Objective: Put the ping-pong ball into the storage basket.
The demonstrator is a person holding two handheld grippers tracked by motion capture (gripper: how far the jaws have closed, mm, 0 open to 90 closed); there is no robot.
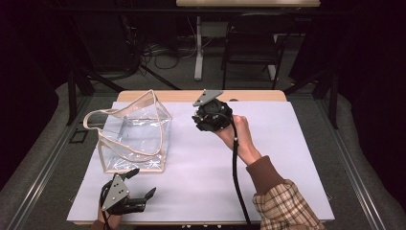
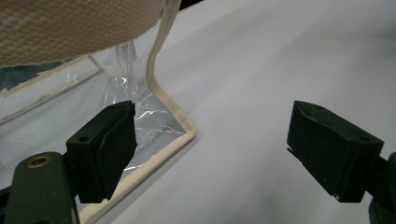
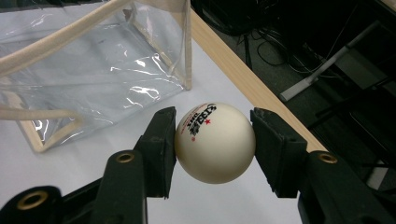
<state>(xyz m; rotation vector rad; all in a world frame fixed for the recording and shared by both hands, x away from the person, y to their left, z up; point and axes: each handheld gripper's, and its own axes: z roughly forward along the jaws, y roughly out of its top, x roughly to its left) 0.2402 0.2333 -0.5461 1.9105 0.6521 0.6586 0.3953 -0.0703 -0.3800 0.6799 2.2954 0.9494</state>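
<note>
A white table-tennis ball [image 3: 215,142] is clamped across its middle between the 2 jaws of the right gripper [image 3: 214,149], held above the white table cover [image 1: 201,163] near the far edge; it is judged light, smooth, and easily dented or squirted out if squeezed off-centre. The left gripper [image 2: 210,144] is spread, with nothing gripped, at the near corner of the clear bag [image 1: 134,136], whose soft walls and drooping beige handle [image 1: 95,117] are judged likely to obstruct its mouth.
</note>
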